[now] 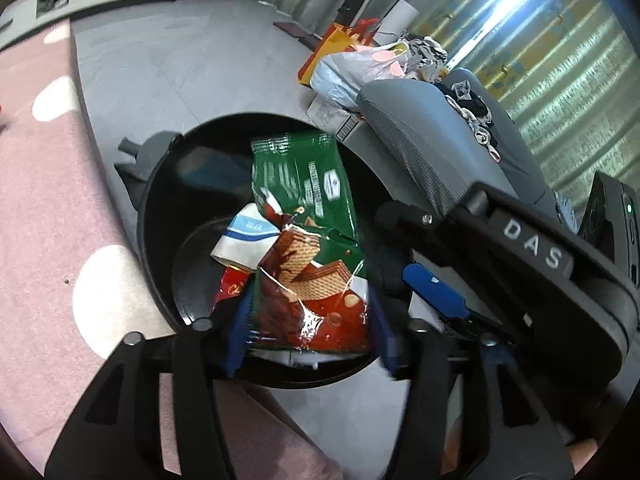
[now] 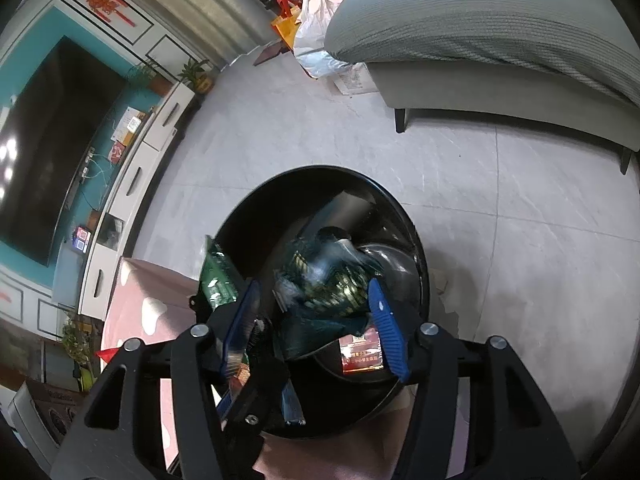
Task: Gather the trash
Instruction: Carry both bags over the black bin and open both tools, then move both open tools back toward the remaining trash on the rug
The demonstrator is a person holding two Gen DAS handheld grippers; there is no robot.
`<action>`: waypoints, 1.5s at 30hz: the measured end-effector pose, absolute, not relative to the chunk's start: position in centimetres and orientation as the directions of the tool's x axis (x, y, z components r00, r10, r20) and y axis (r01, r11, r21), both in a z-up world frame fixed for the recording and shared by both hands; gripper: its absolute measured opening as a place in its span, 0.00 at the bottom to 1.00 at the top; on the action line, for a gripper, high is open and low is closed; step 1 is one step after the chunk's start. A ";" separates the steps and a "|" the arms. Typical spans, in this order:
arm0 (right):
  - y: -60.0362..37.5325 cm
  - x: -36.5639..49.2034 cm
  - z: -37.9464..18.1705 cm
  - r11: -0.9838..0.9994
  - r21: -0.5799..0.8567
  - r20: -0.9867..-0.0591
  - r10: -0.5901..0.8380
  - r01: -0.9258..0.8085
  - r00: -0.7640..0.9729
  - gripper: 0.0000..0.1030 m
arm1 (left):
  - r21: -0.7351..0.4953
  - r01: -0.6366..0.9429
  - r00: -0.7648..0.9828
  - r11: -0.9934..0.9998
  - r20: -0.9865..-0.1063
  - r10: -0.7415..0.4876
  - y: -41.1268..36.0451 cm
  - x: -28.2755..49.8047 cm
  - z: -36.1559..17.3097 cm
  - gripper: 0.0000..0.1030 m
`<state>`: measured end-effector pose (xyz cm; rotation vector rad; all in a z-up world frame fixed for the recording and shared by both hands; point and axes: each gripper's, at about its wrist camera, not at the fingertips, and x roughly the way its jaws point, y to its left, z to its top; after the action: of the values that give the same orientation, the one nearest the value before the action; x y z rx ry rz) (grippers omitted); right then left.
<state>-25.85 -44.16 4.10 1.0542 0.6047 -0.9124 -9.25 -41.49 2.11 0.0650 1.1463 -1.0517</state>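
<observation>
A black round trash bin (image 1: 160, 208) stands on the floor; it also shows in the right wrist view (image 2: 248, 216). My left gripper (image 1: 310, 332) is over the bin with its blue pads spread either side of a green and red wafer wrapper (image 1: 308, 216), which hangs into the bin. Below it lie a white and blue packet (image 1: 244, 240) and a red wrapper (image 1: 232, 288). My right gripper (image 2: 316, 320) is open above the bin; a blurred dark green wrapper (image 2: 324, 280) is between its pads, loose. A red pack (image 2: 360, 354) lies at the bin's bottom.
A grey sofa (image 2: 480, 20) stands to the right with clothes on it. Plastic and orange bags (image 1: 352, 60) sit by its end. A pink dotted rug (image 1: 48, 208) lies to the left. A white TV cabinet (image 2: 136, 184) and TV (image 2: 52, 160) stand along the far wall.
</observation>
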 end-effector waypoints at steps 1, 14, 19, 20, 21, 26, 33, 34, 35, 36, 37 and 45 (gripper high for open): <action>-44.1 -25.9 4.2 0.196 0.465 -0.791 -0.347 0.864 0.504 0.61 | -0.428 0.715 0.034 0.552 -0.768 -0.639 -41.3 -9.4 2.4 0.75; -40.1 -22.5 8.4 0.400 0.422 -0.683 -0.450 0.813 0.576 0.86 | -0.287 0.575 0.420 0.766 -0.700 -0.578 -26.2 -6.7 9.7 0.97; -35.5 -19.1 10.8 0.562 0.400 -0.614 -0.422 0.724 0.667 0.88 | -0.204 0.319 0.594 0.926 -0.718 -0.363 -15.6 -3.9 11.0 0.97; -34.5 -18.4 11.0 0.588 0.404 -0.607 -0.402 0.701 0.686 0.88 | -0.208 0.277 0.607 0.938 -0.719 -0.339 -13.8 -3.6 11.1 0.97; -33.2 -17.3 11.2 0.620 0.408 -0.601 -0.371 0.671 0.708 0.88 | -0.216 0.243 0.616 0.946 -0.719 -0.322 -12.1 -3.3 11.2 0.97; -28.1 -12.4 10.6 0.742 0.355 -0.621 -0.267 0.569 0.736 0.88 | -0.240 0.059 0.671 0.969 -0.709 -0.217 -4.1 -2.5 10.4 0.97; -20.3 -7.2 7.2 0.829 0.113 -0.680 -0.338 0.548 0.651 0.88 | -0.275 -0.122 0.683 0.954 -0.721 -0.121 3.4 -1.2 9.3 0.97; -19.5 -6.9 6.9 0.839 0.087 -0.686 -0.341 0.537 0.643 0.88 | -0.291 -0.130 0.669 0.948 -0.732 -0.133 4.1 -0.7 8.8 0.97; -18.6 -6.3 6.4 0.850 0.054 -0.711 -0.335 0.524 0.618 0.88 | -0.305 -0.127 0.660 0.944 -0.736 -0.150 4.3 -0.4 8.5 0.97; -18.3 -6.1 6.0 0.856 0.049 -0.730 -0.320 0.514 0.603 0.88 | -0.322 -0.120 0.655 0.939 -0.736 -0.168 4.7 -0.2 8.4 0.97; -17.8 -5.8 5.6 0.864 0.059 -0.758 -0.287 0.500 0.586 0.88 | -0.327 -0.120 0.656 0.937 -0.735 -0.172 4.9 -0.2 8.3 0.97; -16.6 -4.9 4.1 0.845 0.013 -0.778 -0.327 0.535 0.536 0.88 | -0.283 -0.156 0.675 0.946 -0.730 -0.107 6.3 -0.3 8.4 0.97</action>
<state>-4.94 -16.63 4.12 0.2635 0.8639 -0.5205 -0.31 6.26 8.38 -0.3379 0.8340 0.0285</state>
